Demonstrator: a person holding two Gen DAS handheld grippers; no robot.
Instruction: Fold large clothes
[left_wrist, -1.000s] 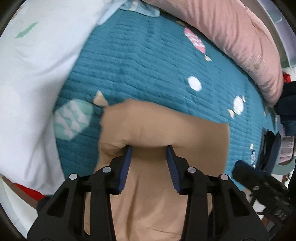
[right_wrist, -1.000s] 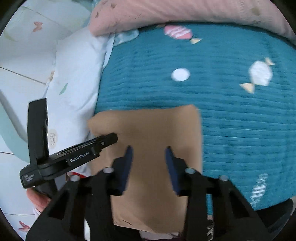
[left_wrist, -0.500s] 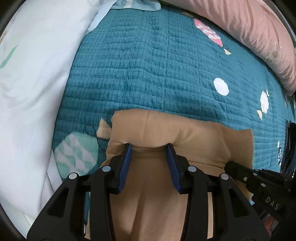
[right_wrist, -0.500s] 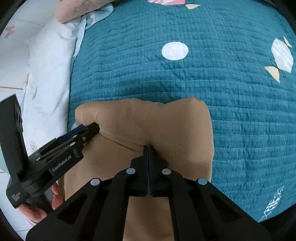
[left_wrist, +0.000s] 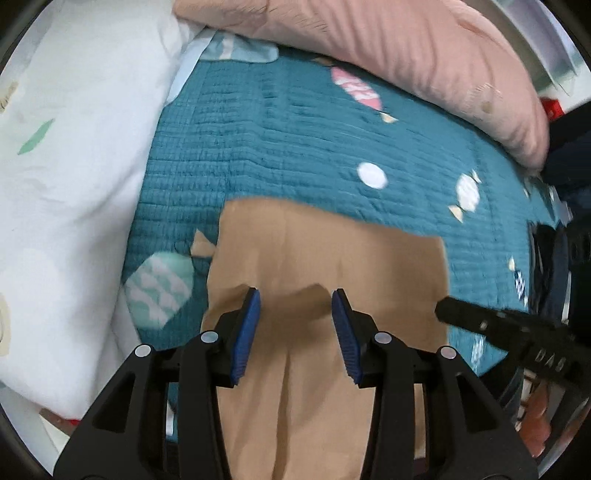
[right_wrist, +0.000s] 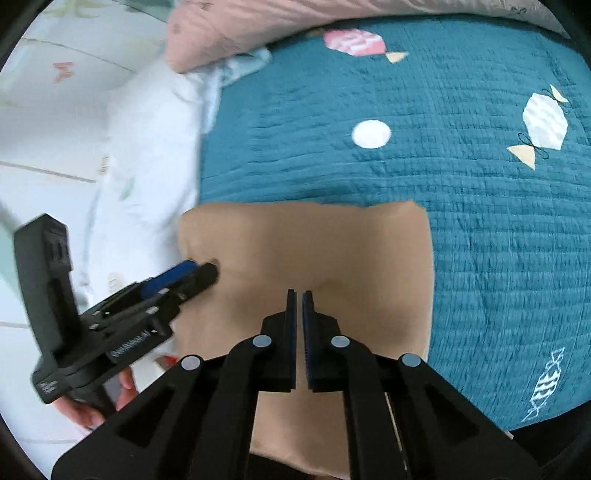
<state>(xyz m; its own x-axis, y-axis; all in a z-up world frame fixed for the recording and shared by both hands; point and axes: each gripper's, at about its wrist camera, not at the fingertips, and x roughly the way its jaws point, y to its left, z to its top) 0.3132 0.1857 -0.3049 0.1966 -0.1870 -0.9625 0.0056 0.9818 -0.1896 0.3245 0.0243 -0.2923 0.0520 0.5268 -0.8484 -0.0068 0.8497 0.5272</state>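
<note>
A tan garment (left_wrist: 325, 258) lies folded on the teal quilt (left_wrist: 295, 147), hanging over the near edge; it also shows in the right wrist view (right_wrist: 314, 251). My left gripper (left_wrist: 295, 306) is open, its blue pads astride a raised crease of the cloth, touching it without pinching. My right gripper (right_wrist: 299, 299) is almost shut, a thin gap between the pads, over a small ridge of the garment; whether cloth is between the pads is not clear. The left gripper also appears in the right wrist view (right_wrist: 199, 273), the right one in the left wrist view (left_wrist: 480, 325).
A pink duvet (left_wrist: 388, 48) lies along the far side of the teal quilt (right_wrist: 443, 129). A white pillow (left_wrist: 74, 166) sits at the left. Dark items (left_wrist: 565, 155) stand past the bed's right edge.
The right gripper's jaws, fully shut half a second ago, now show a thin gap. Both grippers have lifted back slightly, and the garment's far fold lies flatter.
</note>
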